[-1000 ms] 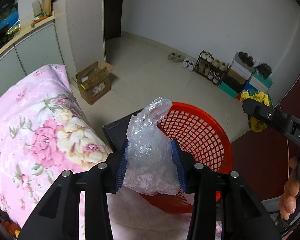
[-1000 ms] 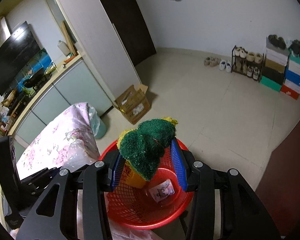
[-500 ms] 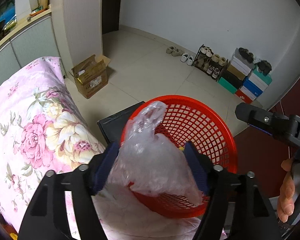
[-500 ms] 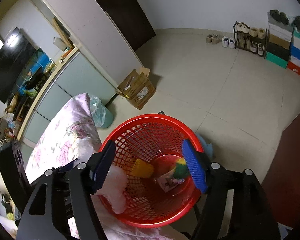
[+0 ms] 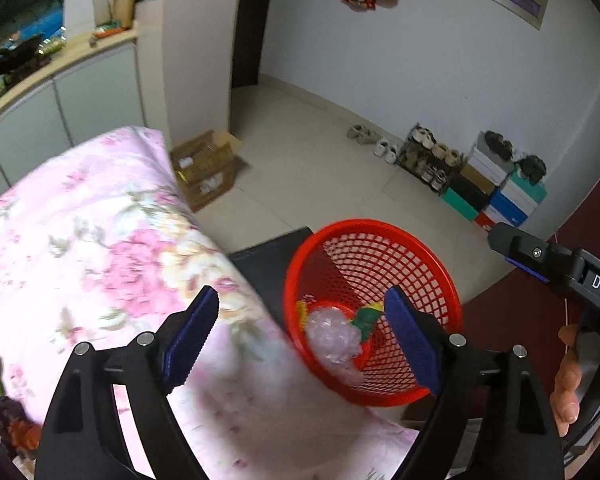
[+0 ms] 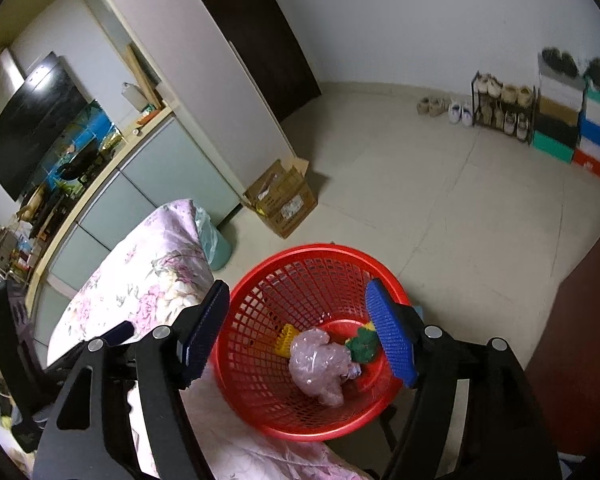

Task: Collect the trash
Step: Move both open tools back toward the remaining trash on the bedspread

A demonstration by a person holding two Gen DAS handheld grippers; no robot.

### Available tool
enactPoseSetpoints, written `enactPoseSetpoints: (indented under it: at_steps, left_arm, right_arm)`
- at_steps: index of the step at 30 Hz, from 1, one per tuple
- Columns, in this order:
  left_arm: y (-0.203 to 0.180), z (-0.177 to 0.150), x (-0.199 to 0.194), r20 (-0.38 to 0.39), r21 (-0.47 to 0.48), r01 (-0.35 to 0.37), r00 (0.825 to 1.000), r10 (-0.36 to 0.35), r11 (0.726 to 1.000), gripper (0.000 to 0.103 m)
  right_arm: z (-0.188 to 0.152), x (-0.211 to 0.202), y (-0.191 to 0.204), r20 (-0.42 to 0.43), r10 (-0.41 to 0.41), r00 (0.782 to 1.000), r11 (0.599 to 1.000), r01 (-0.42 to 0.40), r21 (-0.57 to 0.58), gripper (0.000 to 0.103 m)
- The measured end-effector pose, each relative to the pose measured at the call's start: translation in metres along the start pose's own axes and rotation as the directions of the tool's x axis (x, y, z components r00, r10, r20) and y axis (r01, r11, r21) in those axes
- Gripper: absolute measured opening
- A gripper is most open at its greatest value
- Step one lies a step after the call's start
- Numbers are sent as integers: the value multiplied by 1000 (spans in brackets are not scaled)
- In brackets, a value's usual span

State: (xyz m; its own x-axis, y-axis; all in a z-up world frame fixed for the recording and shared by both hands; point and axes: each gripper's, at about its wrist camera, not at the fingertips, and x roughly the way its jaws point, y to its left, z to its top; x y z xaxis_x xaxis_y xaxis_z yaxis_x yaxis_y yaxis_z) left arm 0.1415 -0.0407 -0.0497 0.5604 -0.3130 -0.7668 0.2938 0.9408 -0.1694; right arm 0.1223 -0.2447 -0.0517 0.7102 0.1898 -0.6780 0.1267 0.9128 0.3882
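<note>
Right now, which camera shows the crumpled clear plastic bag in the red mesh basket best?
The right wrist view: the crumpled clear plastic bag lies sharp and whole in the red mesh basket. In the left wrist view the bag is blurred, its lower end behind the basket wall.

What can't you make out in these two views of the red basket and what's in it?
- Left wrist: floral quilt pattern, motion-blurred.
- Right wrist: small packet under the crumpled plastic bag in the red basket, mostly covered.
- Right wrist: green scouring sponge, partly behind the right gripper finger.
</note>
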Motion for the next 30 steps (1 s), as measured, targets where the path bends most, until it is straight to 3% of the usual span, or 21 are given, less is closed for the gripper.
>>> enactPoseSetpoints:
  at_steps: [8, 18, 24, 30]
  left_arm:
    - [23, -12, -58, 125, -16, -94, 988, 95, 995, 88]
    - [67, -37, -109, 186, -94, -152, 968, 167, 984, 89]
    - [119, -60, -149, 205, -199, -221, 943, 261, 955, 89]
    - [170, -89, -186, 197, -311, -285, 914, 355, 907, 89]
  right_arm:
    - [-7, -17, 33, 79, -1, 997, 994, 10, -113, 68]
    - [-27, -25, 75, 76, 77, 994, 976, -60, -209, 75]
    - [-40, -19, 111, 39, 128, 991, 954, -112, -278, 75]
    - [-58, -12, 150, -8, 176, 984, 929, -169, -330, 75]
